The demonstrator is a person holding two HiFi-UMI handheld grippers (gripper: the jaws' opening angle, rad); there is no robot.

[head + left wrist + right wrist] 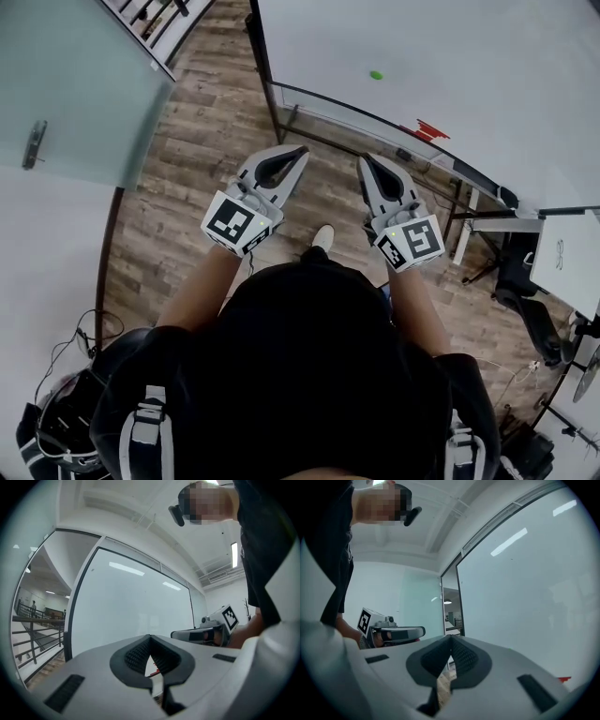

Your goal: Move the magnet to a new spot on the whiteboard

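Well ahead of both pairs of fingers, the green magnet sits on the whiteboard. The left gripper and right gripper have their fingers pressed together and empty, above the wooden floor near a glass door.

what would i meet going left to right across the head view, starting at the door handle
grey metal door handle → left claw → small round green magnet on the white whiteboard → small red object at the whiteboard's lower edge
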